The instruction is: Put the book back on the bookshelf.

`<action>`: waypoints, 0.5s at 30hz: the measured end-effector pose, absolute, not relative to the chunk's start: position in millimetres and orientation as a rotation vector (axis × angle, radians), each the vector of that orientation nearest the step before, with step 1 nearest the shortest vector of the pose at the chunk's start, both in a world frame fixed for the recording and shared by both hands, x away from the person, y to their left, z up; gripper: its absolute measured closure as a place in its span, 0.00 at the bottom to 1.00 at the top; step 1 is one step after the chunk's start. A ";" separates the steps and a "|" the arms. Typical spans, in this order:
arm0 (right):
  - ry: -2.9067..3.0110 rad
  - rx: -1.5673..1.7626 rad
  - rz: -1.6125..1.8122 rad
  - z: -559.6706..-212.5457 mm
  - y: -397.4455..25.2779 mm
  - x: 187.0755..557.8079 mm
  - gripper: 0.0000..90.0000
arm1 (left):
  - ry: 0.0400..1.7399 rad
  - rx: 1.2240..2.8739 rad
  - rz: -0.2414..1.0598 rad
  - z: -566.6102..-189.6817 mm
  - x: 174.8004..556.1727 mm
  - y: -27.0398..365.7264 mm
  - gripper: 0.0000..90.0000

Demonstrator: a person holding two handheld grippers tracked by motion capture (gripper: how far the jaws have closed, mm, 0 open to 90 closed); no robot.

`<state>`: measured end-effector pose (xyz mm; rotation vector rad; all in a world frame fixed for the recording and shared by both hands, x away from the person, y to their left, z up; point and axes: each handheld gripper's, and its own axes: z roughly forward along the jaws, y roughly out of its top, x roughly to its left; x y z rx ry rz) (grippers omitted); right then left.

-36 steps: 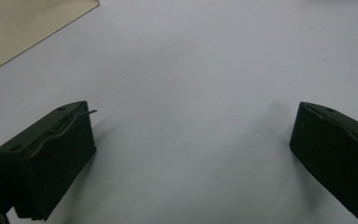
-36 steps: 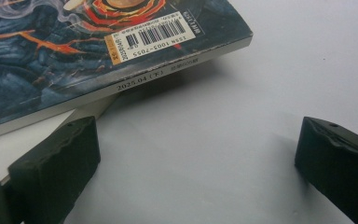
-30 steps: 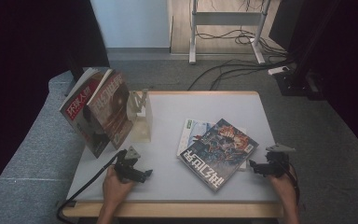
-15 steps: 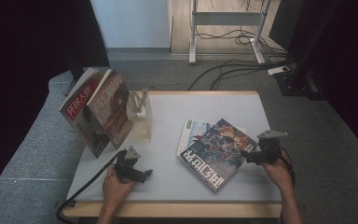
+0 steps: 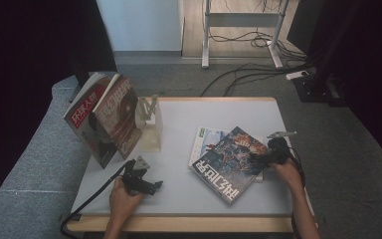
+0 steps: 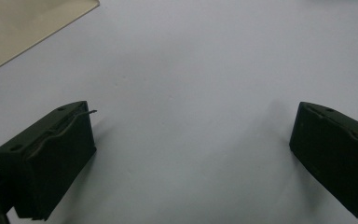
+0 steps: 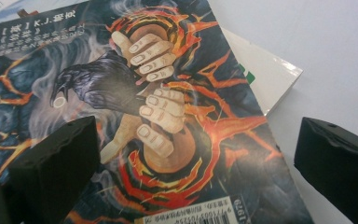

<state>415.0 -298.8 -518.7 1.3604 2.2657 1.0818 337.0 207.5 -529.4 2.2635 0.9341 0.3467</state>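
A dark magazine [image 5: 229, 162] with a fiery cover lies askew on a white magazine [image 5: 203, 141] at the table's right middle. My right gripper [image 5: 260, 160] sits at its right edge, pointing left. In the right gripper view it [image 7: 196, 140] is open: the left jaw stands over the dark magazine's cover [image 7: 168, 93], the right jaw over bare table beside the white magazine [image 7: 265, 79]. My left gripper [image 5: 152, 186] rests near the front left, held by a hand. In the left gripper view it [image 6: 196, 121] is open over bare tabletop, nothing between the jaws.
Two magazines [image 5: 104, 117] stand leaning in a clear stand [image 5: 150, 127] at the table's left edge; a beige corner of the stand [image 6: 23, 28] lies ahead of the left gripper. The grey table [image 5: 219, 114] has a wooden front rim. Cables lie on the floor behind.
My right gripper has moved left and slightly away from the front edge, onto the right edge of the dark magazine. The left gripper has stayed where it was.
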 end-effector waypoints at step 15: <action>2.266 1.351 1.085 -518.0 -298.1 380.3 0.05 | 0.939 2.262 0.346 -529.3 336.9 207.3 0.00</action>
